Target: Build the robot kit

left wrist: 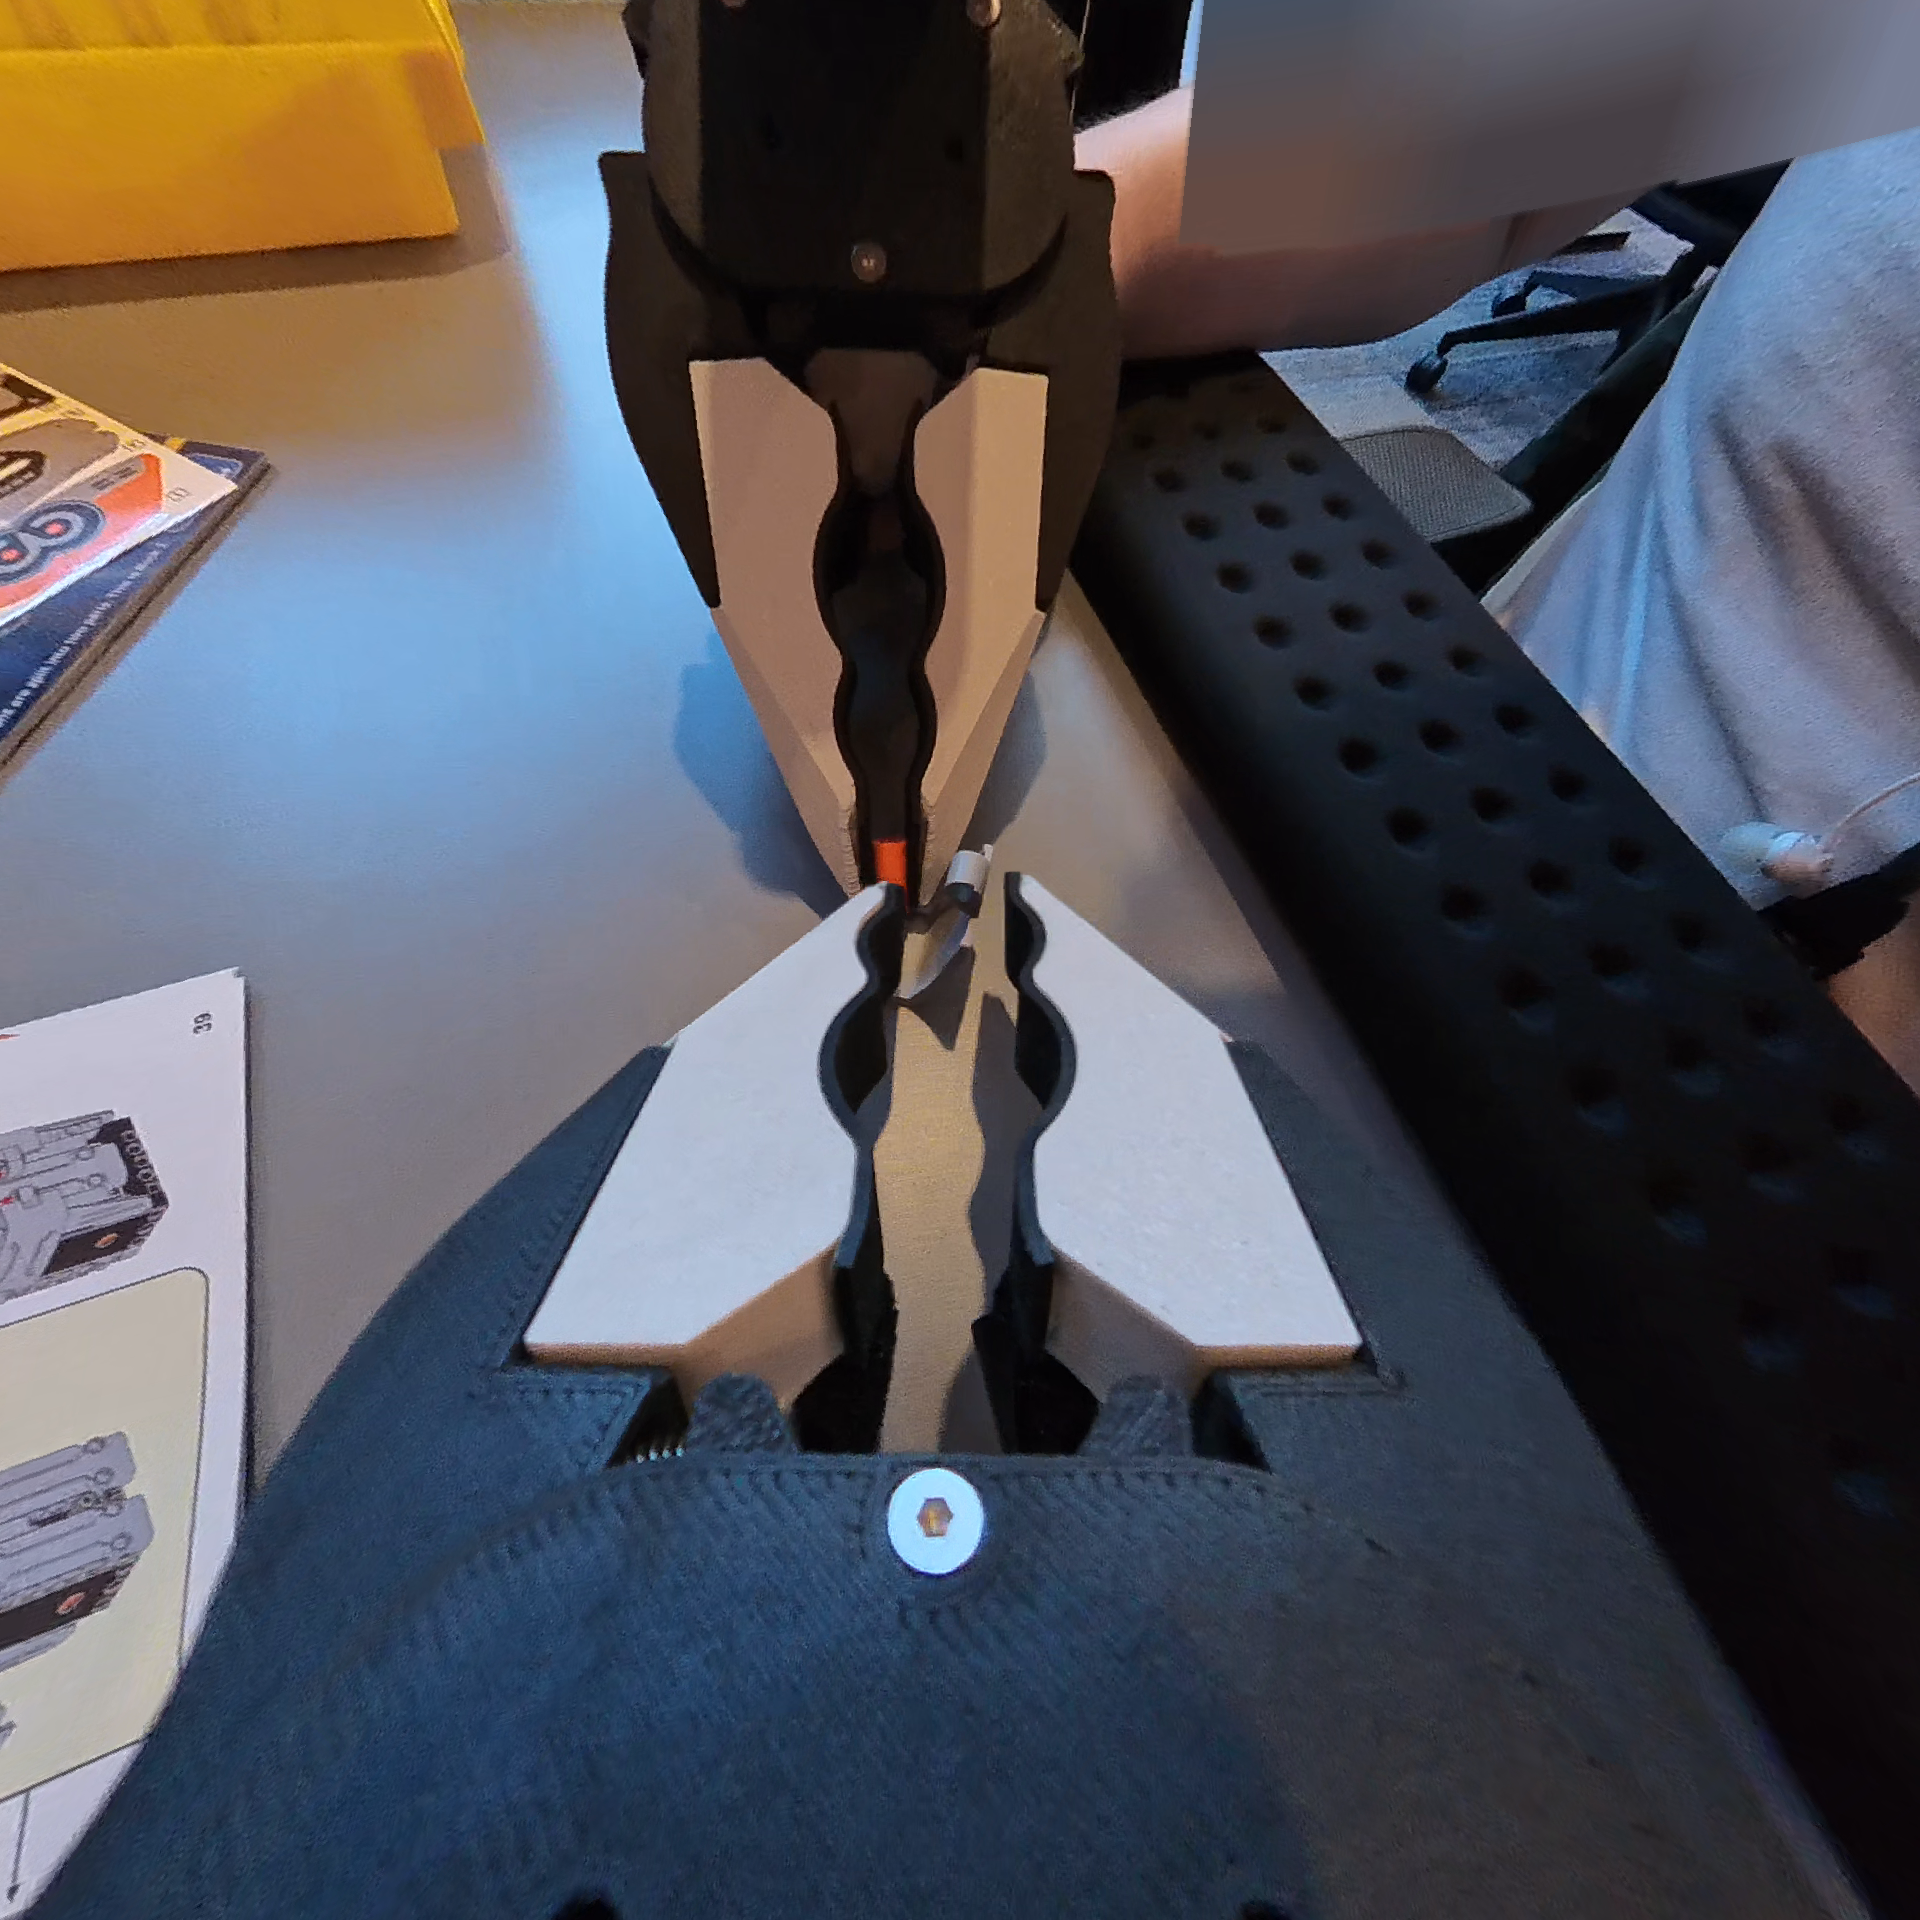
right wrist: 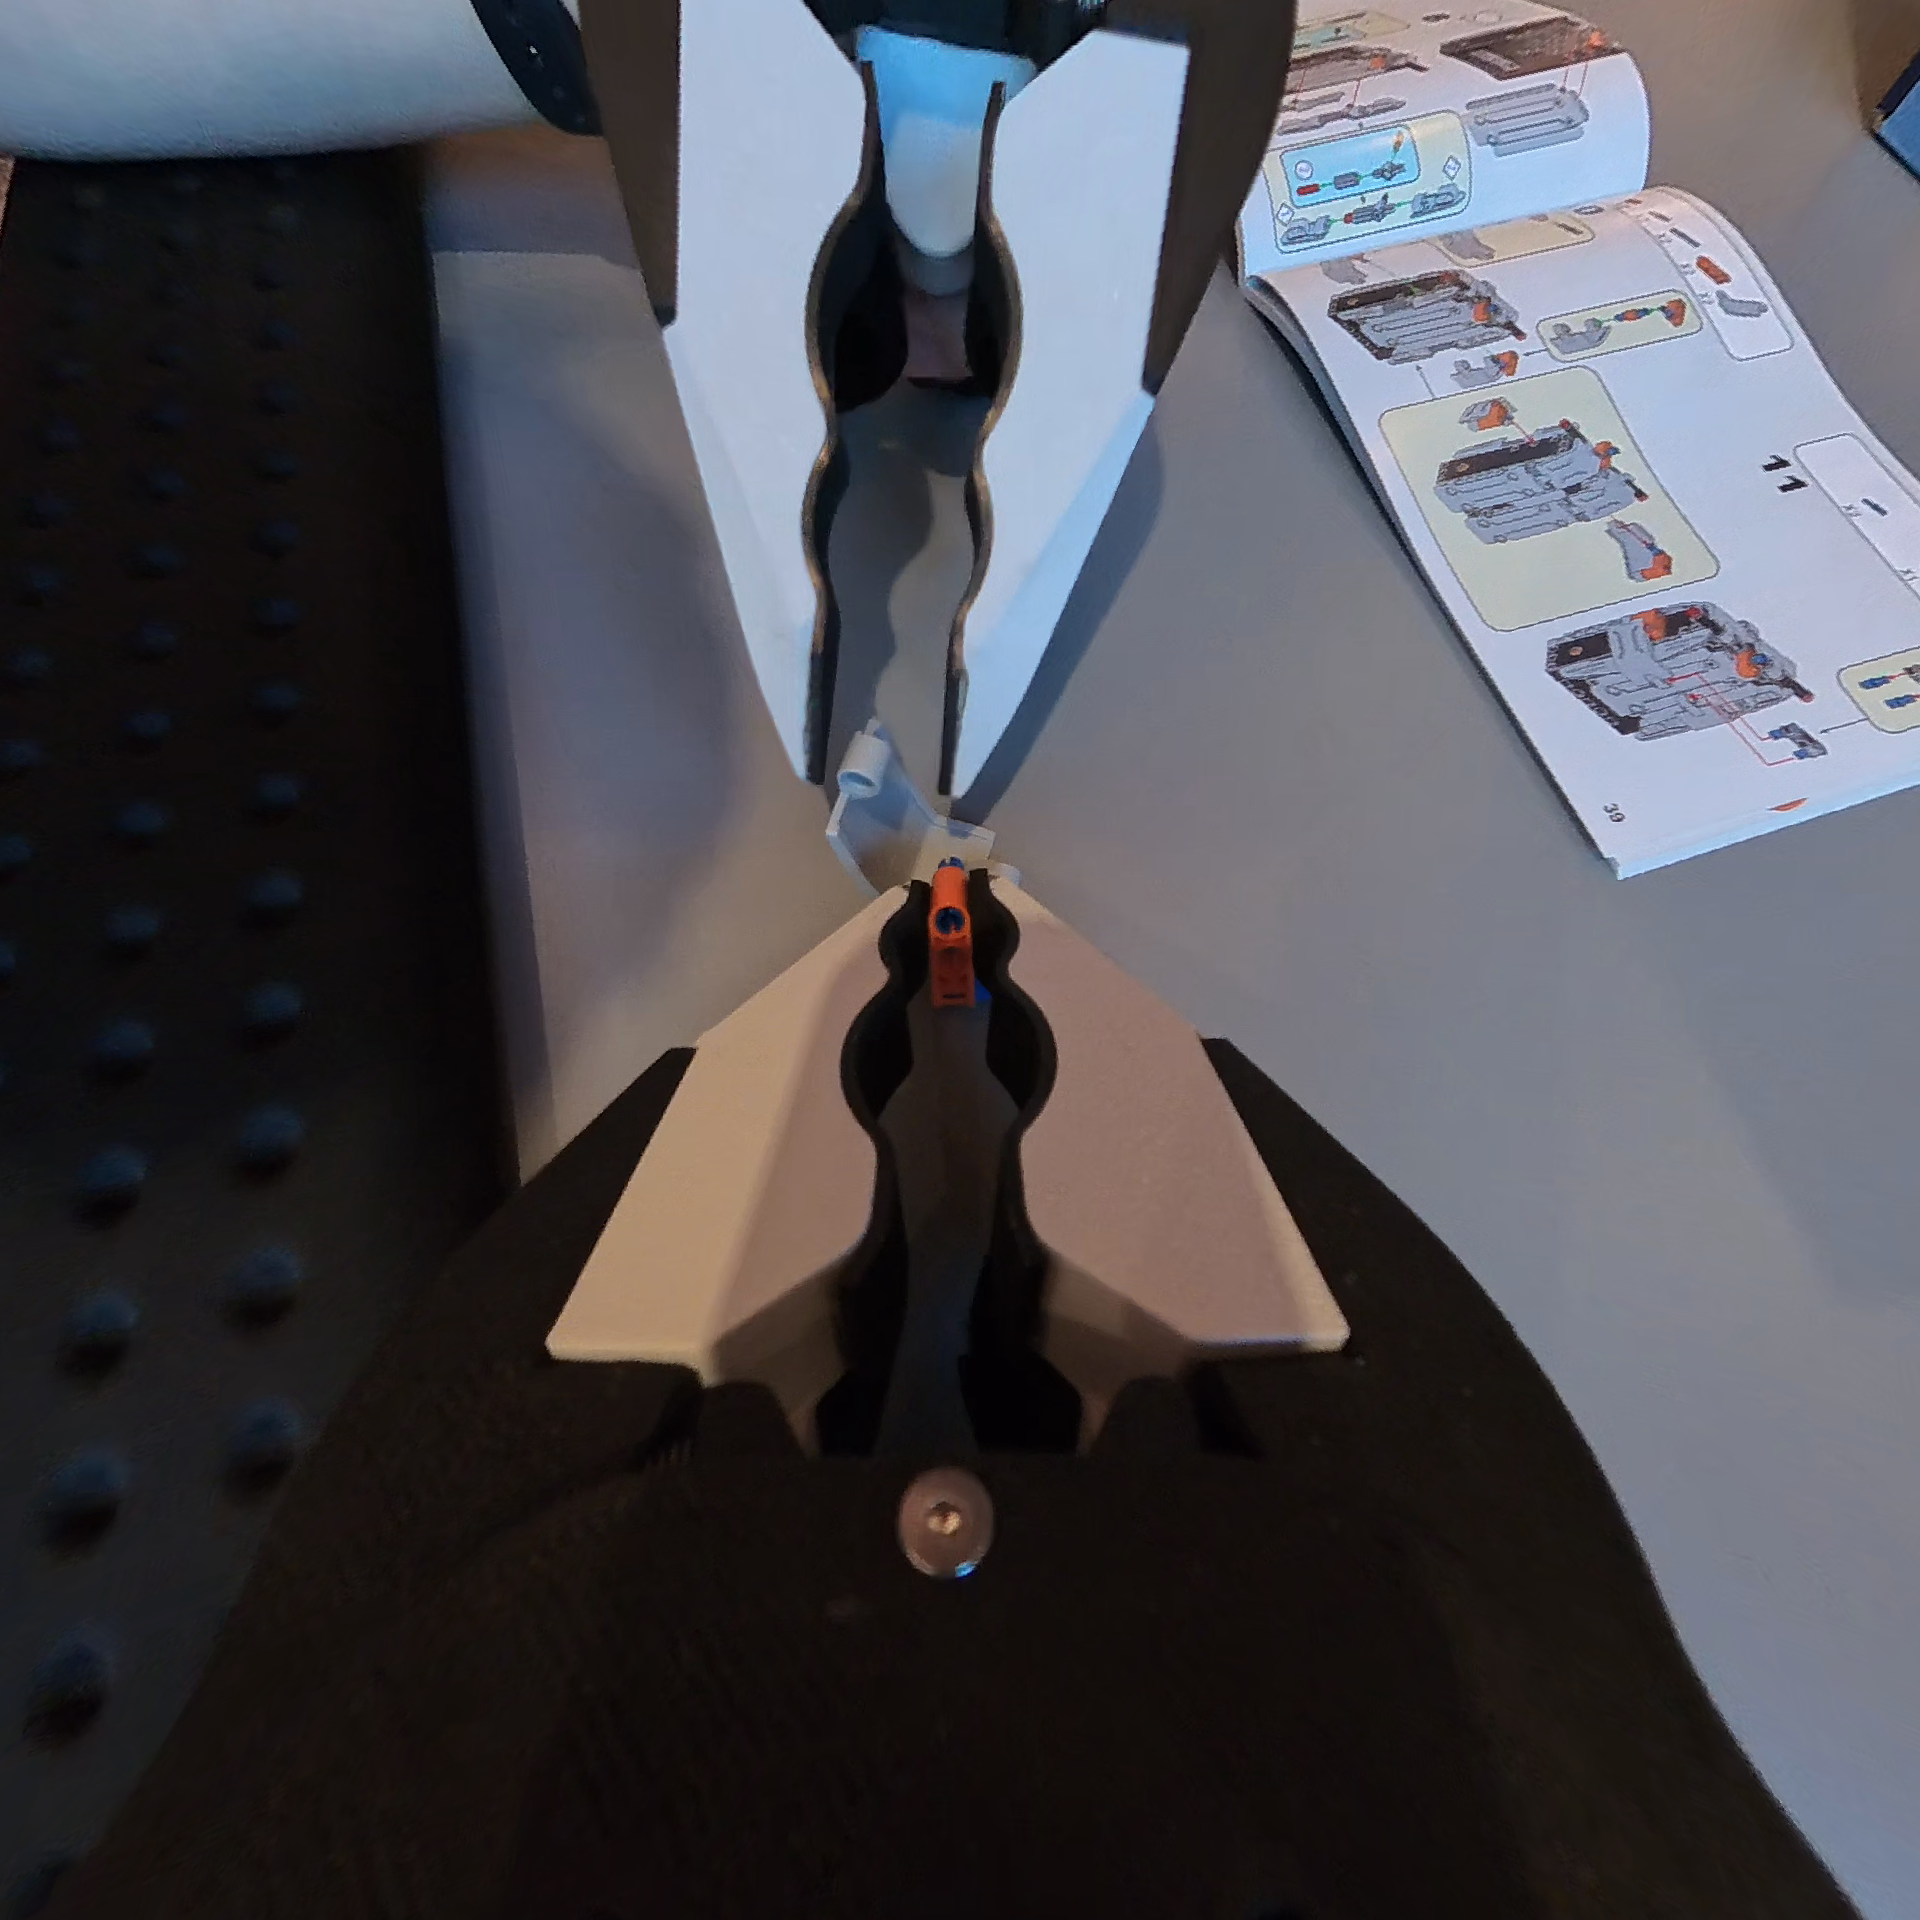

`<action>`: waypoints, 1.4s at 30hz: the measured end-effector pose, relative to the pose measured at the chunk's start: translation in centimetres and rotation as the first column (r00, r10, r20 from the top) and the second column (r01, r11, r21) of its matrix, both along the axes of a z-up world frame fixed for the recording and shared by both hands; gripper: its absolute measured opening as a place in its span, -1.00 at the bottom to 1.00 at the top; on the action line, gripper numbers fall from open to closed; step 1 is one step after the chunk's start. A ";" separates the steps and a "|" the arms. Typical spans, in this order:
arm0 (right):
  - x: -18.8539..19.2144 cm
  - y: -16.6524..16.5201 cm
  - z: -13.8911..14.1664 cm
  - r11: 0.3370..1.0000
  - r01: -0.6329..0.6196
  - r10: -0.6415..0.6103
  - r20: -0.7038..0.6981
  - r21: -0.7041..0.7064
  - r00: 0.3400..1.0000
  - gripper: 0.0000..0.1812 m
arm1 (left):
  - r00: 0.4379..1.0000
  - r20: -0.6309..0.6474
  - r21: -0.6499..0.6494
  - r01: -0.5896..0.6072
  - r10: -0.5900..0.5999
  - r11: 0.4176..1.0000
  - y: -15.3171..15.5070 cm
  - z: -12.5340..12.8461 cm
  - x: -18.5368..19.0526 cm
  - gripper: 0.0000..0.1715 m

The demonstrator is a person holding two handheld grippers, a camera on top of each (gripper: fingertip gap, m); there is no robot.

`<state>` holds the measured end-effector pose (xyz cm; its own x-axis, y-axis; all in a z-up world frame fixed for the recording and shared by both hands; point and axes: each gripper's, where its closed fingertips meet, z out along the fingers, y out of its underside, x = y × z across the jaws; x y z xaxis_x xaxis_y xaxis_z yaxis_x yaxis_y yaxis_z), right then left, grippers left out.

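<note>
My right gripper (right wrist: 948,891) is shut on a small orange connector piece (right wrist: 948,940) with a blue pin in it, just above the grey table (right wrist: 1351,1039). A small curved light-grey piece (right wrist: 883,821) sits at the tip of the orange piece. My left gripper (left wrist: 945,894) faces the right one tip to tip; it is open, with the grey piece (left wrist: 966,868) between its fingertips. The right gripper (left wrist: 891,873) and the orange piece (left wrist: 890,860) also show in the left wrist view. The left gripper (right wrist: 883,777) shows open in the right wrist view.
An open instruction booklet (right wrist: 1558,468) lies on the table and also shows in the left wrist view (left wrist: 114,1299). A colourful booklet (left wrist: 94,520) and a yellow bin (left wrist: 208,135) lie beyond. A black perforated pad (left wrist: 1455,727) runs along the table edge. A person's arm (left wrist: 1143,208) is behind. Left and right tips are no more than a few centimetres apart.
</note>
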<state>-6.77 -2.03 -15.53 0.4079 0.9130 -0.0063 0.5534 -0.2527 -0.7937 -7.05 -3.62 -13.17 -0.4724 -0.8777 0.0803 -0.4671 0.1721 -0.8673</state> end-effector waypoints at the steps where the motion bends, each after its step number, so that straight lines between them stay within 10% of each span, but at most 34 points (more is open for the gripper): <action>1: 0.0 0.0 0.0 1.000 0.000 0.000 0.000 0.001 1.000 -0.92 | 1.000 0.008 -0.006 0.001 -0.001 1.000 0.0 0.2 0.0 -0.82; 42: 0.1 0.1 0.1 1.000 0.010 -0.010 0.003 0.009 1.000 -0.92 | 1.000 -0.023 -0.088 -0.002 0.000 0.996 -0.1 0.3 0.2 -0.94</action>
<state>-6.69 -1.97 -15.47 0.4170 0.9089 0.0033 0.5536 -0.2511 -0.7940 -6.83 -3.74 -12.88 -0.4683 -0.8675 0.1681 -0.4876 0.0951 -0.8679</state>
